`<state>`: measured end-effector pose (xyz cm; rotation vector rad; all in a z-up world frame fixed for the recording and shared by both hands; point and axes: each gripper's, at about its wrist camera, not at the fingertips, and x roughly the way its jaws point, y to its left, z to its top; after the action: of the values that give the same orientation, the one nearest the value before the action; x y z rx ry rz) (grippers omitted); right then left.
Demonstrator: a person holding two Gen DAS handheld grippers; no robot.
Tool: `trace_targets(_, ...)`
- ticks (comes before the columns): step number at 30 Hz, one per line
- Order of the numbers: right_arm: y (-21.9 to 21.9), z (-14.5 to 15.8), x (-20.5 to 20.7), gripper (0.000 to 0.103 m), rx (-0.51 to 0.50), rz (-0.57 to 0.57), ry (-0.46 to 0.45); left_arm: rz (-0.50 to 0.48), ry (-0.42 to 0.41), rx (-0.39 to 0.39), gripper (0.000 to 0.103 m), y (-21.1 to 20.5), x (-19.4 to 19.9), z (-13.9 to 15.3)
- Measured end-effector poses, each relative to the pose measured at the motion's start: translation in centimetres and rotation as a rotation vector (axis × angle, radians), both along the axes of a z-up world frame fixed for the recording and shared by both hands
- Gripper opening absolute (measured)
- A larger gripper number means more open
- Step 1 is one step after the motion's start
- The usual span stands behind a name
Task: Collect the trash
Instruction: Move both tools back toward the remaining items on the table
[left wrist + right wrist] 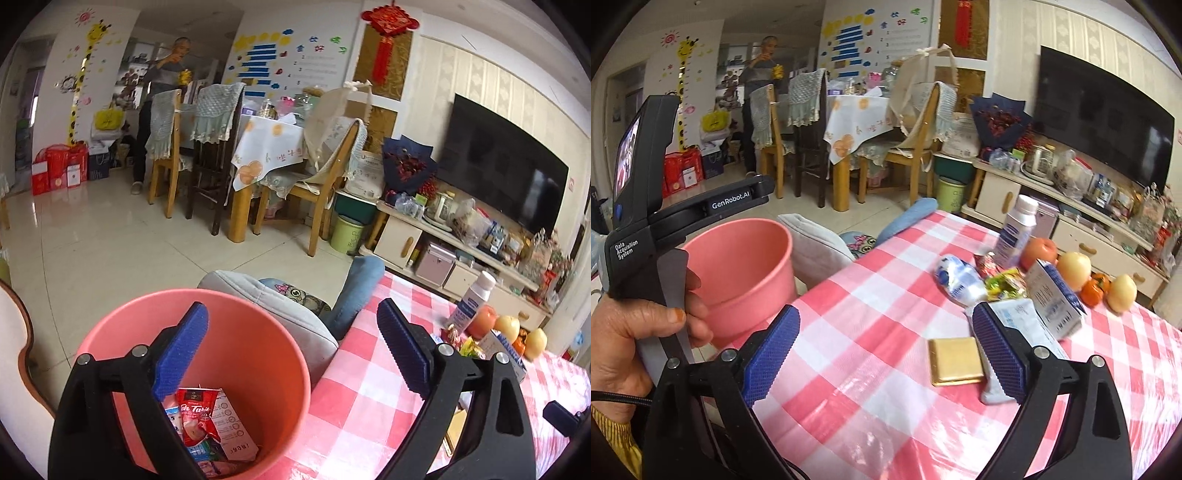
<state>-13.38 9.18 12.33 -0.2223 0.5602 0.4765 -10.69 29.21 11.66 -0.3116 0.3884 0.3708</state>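
My left gripper (293,349) hangs open over the pink bin (258,354), nothing between its blue pads. Inside the bin lie a red sachet (195,413) and other wrappers. My right gripper (884,354) stands open above the red-checked table (868,295). A flat gold packet (955,362) lies just inside its right finger, untouched. A white pouch (1015,317) sits partly behind that finger. Farther back are a crumpled white-blue wrapper (960,280), a yellow-green candy wrapper (1004,284), a small red wrapper (986,264) and a blue-white carton (1056,299).
The bin (738,266) stands off the table's left edge, beside grey and blue cushions (816,243). A hand (646,314) holds the left gripper's handle. A white bottle (1015,229) and several fruits (1075,269) sit at the table's far side. A person (162,103) stands by the dining chairs.
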Motion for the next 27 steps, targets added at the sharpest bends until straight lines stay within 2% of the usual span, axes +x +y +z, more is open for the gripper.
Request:
trace_targets(9, -2.4, -0.3, -0.6, 0.094, 0.019, -0.021, -0.003, -0.049, 0.063, 0.015, 0.093, -1.5, 0.6, -0.2)
trace_targets(19, -6.7, -1.0, -0.2, 0.094, 0.053, -0.075, 0.008, -0.122, 0.064, 0.028, 0.093, -3.9, 1.0, -0.3)
trace_targets(27, -10.9, -1.2, 1.0, 0.094, 0.102, -0.132, 0.026, -0.226, 0.102, -0.018, 0.093, -6.4, 1.9, -0.6)
